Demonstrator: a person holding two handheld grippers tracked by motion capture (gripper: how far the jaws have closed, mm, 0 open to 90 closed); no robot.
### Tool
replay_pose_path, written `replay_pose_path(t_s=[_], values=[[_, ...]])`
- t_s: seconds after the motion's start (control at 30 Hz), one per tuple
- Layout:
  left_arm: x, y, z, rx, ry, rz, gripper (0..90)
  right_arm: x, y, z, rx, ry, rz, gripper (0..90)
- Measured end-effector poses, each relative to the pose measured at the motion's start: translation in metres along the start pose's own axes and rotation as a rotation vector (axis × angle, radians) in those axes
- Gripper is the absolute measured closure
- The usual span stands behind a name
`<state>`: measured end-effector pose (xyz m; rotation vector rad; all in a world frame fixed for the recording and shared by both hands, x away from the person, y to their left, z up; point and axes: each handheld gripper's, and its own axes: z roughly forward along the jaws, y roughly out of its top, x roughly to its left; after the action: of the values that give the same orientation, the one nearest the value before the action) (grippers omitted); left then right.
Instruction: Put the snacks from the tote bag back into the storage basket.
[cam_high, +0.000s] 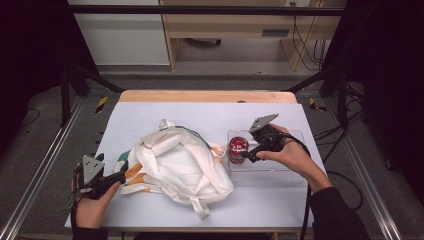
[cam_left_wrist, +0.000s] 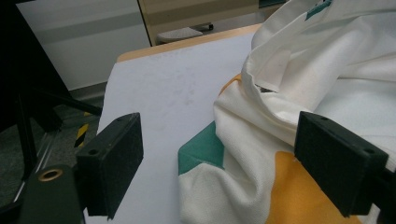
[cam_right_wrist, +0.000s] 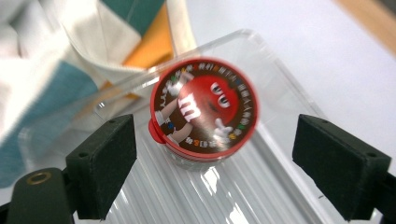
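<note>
On my white bench (cam_high: 270, 200) the candy tub (cam_high: 238, 149) stands in the clear tray (cam_high: 280, 167) at right, beside the cloth bag (cam_high: 180, 167). My right hand-held gripper (cam_high: 248, 157) hangs spread above the tub, gripping nothing; my left hand-held gripper (cam_high: 122, 176) sits spread at the bag's left edge.

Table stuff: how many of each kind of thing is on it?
White cloth bag: 1
Red-lidded candy tub: 1
Clear plastic tray: 1
Total: 3
</note>
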<state>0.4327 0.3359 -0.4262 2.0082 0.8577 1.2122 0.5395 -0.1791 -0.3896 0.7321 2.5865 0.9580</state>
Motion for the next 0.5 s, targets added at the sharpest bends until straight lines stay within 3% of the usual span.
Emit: replay_pose_path(t_s=[0.1,0.2,0.37,0.5], values=[[-0.001,0.0,0.0,-0.001,0.002,-0.004,15.5,0.004,0.002,-0.019,-0.047,-0.018,0.038,10.7],[-0.001,0.0,0.0,0.002,-0.001,0.0,15.4,0.014,0.005,-0.036,-0.086,-0.064,0.045,9.7],[-0.001,0.0,0.0,0.0,0.0,-0.003,15.3,0.033,0.004,-0.055,-0.111,-0.125,0.099,9.2],[0.0,0.0,-0.001,-0.001,-0.004,0.008,15.2,0.041,0.0,-0.062,-0.117,-0.144,0.148,8.9]])
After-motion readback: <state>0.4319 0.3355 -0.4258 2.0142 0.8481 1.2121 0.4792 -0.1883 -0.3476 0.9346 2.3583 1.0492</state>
